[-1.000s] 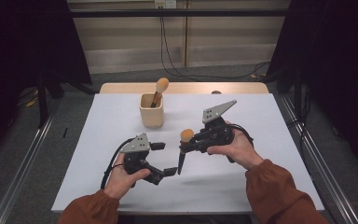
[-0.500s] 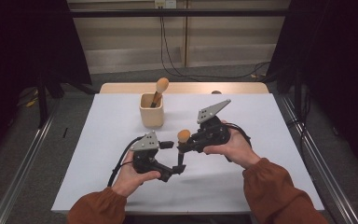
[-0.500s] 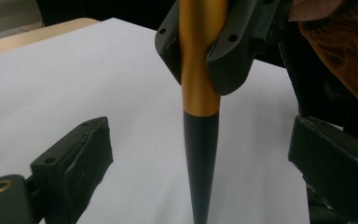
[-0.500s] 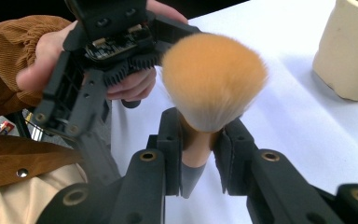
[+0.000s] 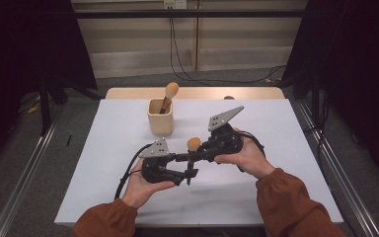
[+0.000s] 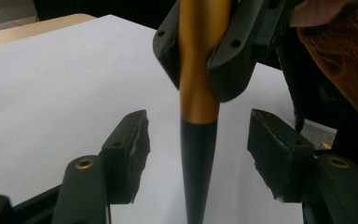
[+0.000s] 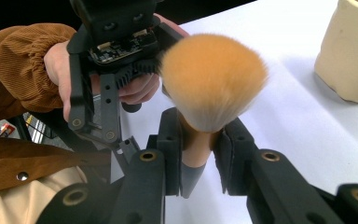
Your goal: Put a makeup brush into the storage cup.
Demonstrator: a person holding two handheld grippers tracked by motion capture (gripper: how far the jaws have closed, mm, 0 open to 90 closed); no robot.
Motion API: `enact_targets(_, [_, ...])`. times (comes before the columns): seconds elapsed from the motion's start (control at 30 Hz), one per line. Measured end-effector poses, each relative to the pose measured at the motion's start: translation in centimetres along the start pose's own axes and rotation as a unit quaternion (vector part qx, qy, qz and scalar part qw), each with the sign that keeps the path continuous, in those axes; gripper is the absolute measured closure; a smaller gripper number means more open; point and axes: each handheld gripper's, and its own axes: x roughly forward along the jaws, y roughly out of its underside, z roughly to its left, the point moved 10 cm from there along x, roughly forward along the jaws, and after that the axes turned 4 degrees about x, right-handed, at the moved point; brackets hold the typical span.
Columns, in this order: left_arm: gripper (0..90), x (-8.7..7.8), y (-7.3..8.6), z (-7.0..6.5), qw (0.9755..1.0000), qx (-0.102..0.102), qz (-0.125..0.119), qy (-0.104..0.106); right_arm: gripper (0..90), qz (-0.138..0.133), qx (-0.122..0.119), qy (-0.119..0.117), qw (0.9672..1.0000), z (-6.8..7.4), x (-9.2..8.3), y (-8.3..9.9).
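Note:
A makeup brush (image 5: 193, 144) with an orange tuft, gold ferrule and dark tapered handle stands upright above the white table (image 5: 286, 128). My right gripper (image 5: 194, 157) is shut on its ferrule; in the right gripper view the two pads (image 7: 170, 140) clamp just under the tuft (image 7: 213, 79). My left gripper (image 5: 188, 173) reaches in from the left at the lower handle. In the left gripper view its pads (image 6: 135, 140) stand on either side of the dark handle (image 6: 197, 158) with gaps on both sides. Its jaws have just been closing around the handle without touching it.
A cream cup (image 5: 160, 118) stands farther back on the table with a second orange-tufted brush (image 5: 170, 93) leaning in it; it is at the right edge in the right gripper view as the cup (image 7: 349, 56). Cables trail from both grippers. Dark floor surrounds the table.
My left gripper has moved right to the brush, and its jaws have narrowed around the lower handle. The right gripper has kept the brush upright in place.

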Motion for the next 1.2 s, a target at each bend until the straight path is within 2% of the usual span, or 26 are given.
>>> enact_targets(0.27, [61.1, 0.19, -0.37, -0.23, 0.9999, -0.007, -0.012, 0.001, 73.5, -0.003, 0.002, -0.002, 1.0000, 0.13, -0.03, 0.15])
enact_targets(0.37, [65.3, 0.21, -0.42, -0.31, 0.9999, -0.007, -0.015, 0.002, 73.5, -0.004, 0.003, -0.004, 1.0000, 0.20, -0.20, 0.17])
enact_targets(0.53, [72.5, 0.05, -0.52, 0.07, 0.9995, -0.024, -0.021, 0.001, 73.5, -0.007, 0.000, -0.006, 1.0000, 0.31, -0.20, 0.12])
enact_targets(0.7, [74.1, -0.05, -0.39, 0.05, 0.9998, -0.010, -0.017, -0.002, 73.4, -0.008, 0.000, -0.007, 0.9999, 0.33, 0.03, 0.09])
enact_targets(0.83, [74.3, -0.14, -0.57, 0.22, 0.9996, -0.003, -0.024, -0.015, 73.2, -0.019, 0.002, -0.002, 0.9998, 0.23, -0.01, -0.11])
enact_targets(0.93, [74.3, -0.20, -0.46, 0.29, 0.9997, -0.002, -0.021, -0.015, 72.8, -0.020, 0.003, 0.001, 0.9998, 0.20, 0.09, -0.12])
enact_targets(1.1, [74.3, -0.24, -0.54, 0.27, 0.9996, -0.003, -0.024, -0.016, 71.2, -0.027, -0.009, 0.004, 0.9996, 0.31, 0.10, -0.16])
enact_targets(1.2, [74.4, -0.28, -0.41, 0.38, 0.9995, -0.010, -0.025, -0.015, 63.3, -0.032, -0.007, 0.011, 0.9994, 0.26, -0.02, -0.16])
